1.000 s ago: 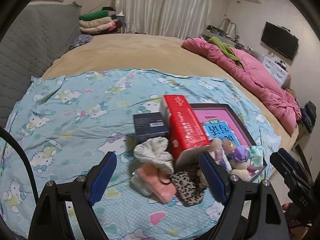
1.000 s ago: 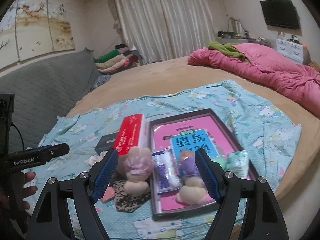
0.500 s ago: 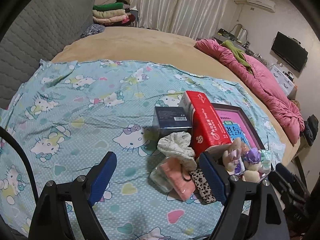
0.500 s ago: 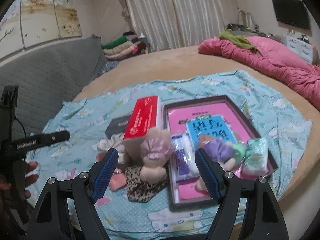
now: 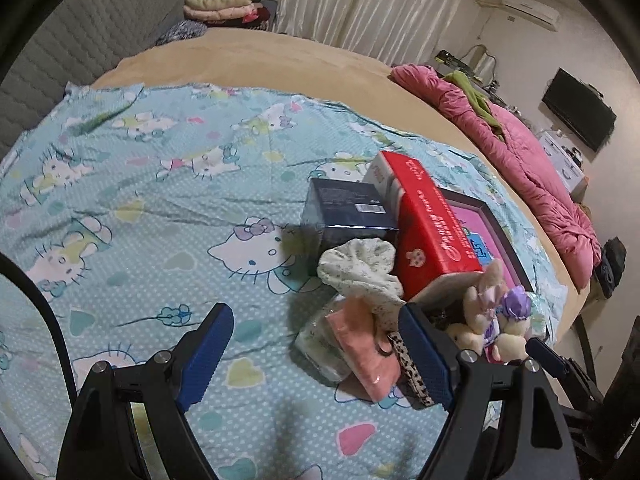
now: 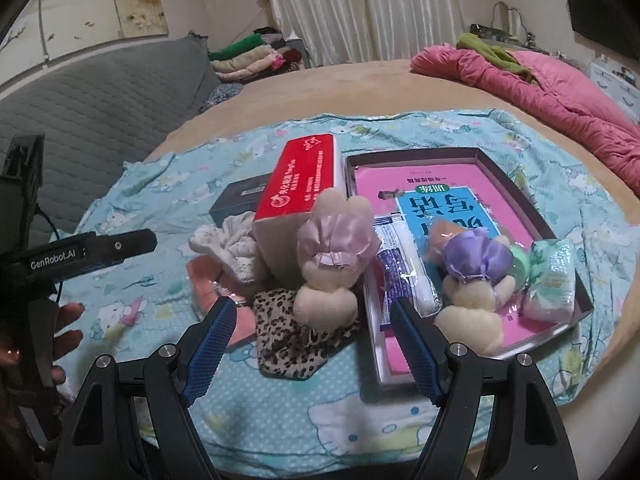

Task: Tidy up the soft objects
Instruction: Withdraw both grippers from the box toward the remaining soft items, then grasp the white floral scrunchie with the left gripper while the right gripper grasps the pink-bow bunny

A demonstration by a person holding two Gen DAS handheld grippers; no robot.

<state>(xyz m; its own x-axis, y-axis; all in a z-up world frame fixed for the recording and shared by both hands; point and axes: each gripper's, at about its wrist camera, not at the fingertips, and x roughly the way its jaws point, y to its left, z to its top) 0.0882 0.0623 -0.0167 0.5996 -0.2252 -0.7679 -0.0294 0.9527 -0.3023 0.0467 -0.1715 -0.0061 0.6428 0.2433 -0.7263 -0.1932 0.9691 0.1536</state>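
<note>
Both my left gripper [image 5: 316,356] and right gripper [image 6: 310,346] gape wide, empty; tray [image 6: 516,184] seemingly half-filled, pink-capped plush [image 6: 330,268] outside.

pale blue cartoon-print sheet [image 6: 400,416] spread on tan round bed [image 6: 360,92], everything sits on it. red rectangular tissue box [image 6: 304,178] left of dark shallow tray [image 6: 516,184], touching. dark navy box [image 5: 348,212] left of tissue box. plush bunny with pink satin bow [image 6: 332,264] in front of tissue box, on leopard-print cloth [image 6: 296,340]. plush bunny with purple satin bow [image 6: 472,284] in tray, small white plastic-wrapped pack [image 6: 550,280] to its right
</note>
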